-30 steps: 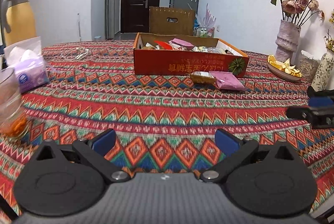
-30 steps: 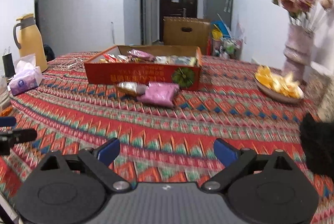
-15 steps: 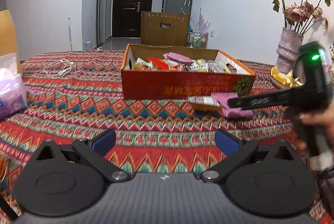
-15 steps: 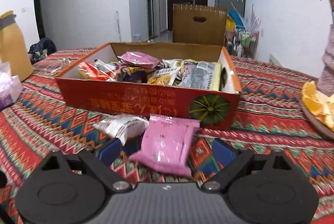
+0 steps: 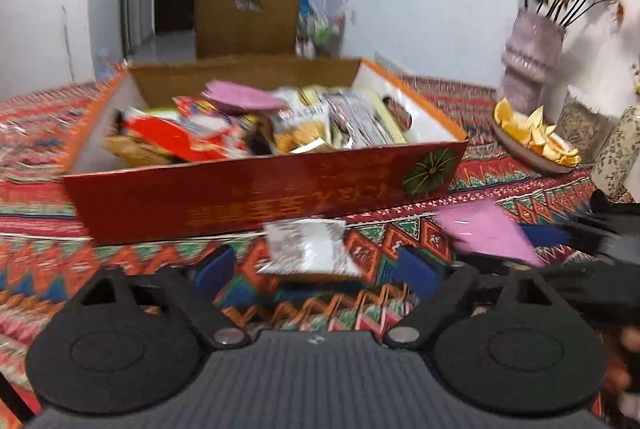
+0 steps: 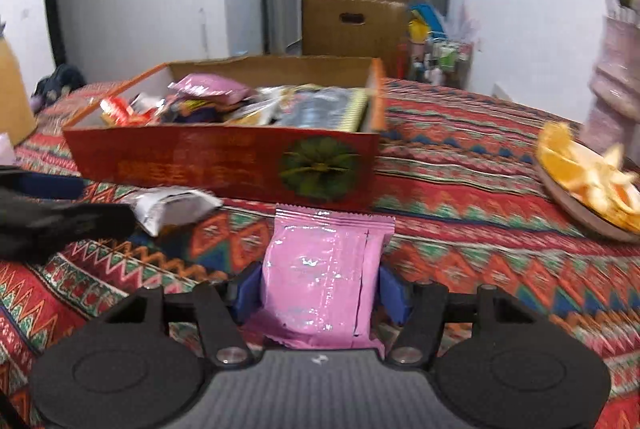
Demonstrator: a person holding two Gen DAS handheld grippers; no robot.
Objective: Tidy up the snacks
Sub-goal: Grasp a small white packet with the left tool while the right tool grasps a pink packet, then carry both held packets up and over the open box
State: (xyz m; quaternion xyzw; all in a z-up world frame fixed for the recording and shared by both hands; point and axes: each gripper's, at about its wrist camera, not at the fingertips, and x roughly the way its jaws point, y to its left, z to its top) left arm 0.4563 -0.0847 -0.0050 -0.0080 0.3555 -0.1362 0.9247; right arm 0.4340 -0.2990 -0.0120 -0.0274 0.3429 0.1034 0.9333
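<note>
Table covered by a red zigzag-patterned woven cloth [image 6: 460, 165]. Resting directly on it: open red cardboard box [image 6: 224, 165], silver foil packet [image 6: 176, 207], pink foil packet [image 6: 324, 277], round dish of orange peels [image 6: 588, 181], pale ribbed vase [image 5: 530, 65]

One red snack box [image 6: 224, 165], two loose packets on the cloth: one pink packet [image 6: 320, 277], one silver packet [image 6: 172, 207].

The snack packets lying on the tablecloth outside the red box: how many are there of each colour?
Pink shiny plastic packet, between the blue pads of the closing right claw: 1
Silver-white foil packet, between the still-apart fingers of the closing left claw: 1
Total: 2
</note>
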